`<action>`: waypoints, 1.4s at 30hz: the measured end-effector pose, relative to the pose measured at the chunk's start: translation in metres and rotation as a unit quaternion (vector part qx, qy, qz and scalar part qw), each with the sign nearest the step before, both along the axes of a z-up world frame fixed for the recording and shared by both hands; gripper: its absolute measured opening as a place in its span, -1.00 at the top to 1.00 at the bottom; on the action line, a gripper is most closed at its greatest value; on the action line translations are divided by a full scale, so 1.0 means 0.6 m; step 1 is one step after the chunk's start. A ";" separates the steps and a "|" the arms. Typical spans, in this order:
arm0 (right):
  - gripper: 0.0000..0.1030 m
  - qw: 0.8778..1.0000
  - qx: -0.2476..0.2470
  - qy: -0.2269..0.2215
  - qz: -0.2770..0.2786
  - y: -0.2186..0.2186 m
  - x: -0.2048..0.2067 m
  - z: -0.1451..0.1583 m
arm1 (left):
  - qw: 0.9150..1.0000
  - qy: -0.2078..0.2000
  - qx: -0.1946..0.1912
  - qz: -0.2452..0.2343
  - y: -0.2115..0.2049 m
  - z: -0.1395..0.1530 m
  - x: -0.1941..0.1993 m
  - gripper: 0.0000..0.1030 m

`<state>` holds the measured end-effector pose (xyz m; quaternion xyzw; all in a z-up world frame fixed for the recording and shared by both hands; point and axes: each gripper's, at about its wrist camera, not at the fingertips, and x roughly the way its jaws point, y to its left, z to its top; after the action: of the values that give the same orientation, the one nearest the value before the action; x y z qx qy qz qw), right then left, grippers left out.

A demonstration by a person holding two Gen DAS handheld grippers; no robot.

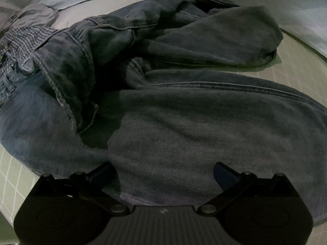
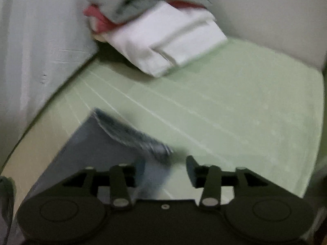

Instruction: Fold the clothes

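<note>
A pair of dark blue jeans (image 1: 163, 110) lies crumpled on the green grid mat (image 1: 12, 175), filling the left wrist view, with the waistband at the left and one leg folded over at the top right. My left gripper (image 1: 163, 173) is open, its fingers spread just above the denim of the near leg. In the blurred right wrist view, a hem end of the jeans (image 2: 114, 143) lies at the lower left. My right gripper (image 2: 165, 167) is open right at that hem, the cloth's corner between its fingers.
A stack of folded clothes, white (image 2: 167, 40) over red and grey, sits at the far corner of the mat by the pale wall (image 2: 40, 40). A grey garment (image 1: 34, 16) lies beyond the jeans' waistband. Bare green mat (image 2: 245, 102) spreads to the right.
</note>
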<state>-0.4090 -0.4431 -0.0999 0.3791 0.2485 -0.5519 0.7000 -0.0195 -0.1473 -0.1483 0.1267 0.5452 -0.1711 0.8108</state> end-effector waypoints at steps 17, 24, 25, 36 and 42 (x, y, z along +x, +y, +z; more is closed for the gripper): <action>0.41 0.983 -0.031 0.116 0.138 -0.080 0.111 -0.039 | 0.999 0.025 0.001 0.030 0.012 0.011 0.036 -1.00; 0.12 0.984 -0.050 0.122 0.117 -0.049 0.125 -0.022 | 0.993 -0.039 -0.048 0.100 0.104 0.076 0.082 -1.00; 0.06 0.984 -0.052 0.121 0.117 -0.043 0.134 -0.020 | 0.991 -0.042 -0.060 0.108 0.114 0.082 0.095 -1.00; -0.03 0.979 -0.074 0.131 0.138 0.014 0.250 -0.007 | 0.986 -0.115 -0.081 0.092 0.116 0.103 0.202 0.18; -0.03 0.975 -0.083 0.143 0.148 0.046 0.318 0.006 | 0.967 -0.215 -0.086 0.105 0.151 0.186 0.342 0.50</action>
<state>-0.2181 -0.4155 -0.0965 0.1956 0.3528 -0.5095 0.7601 0.1855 -0.0566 -0.0365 0.0319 0.3512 -0.1000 0.9304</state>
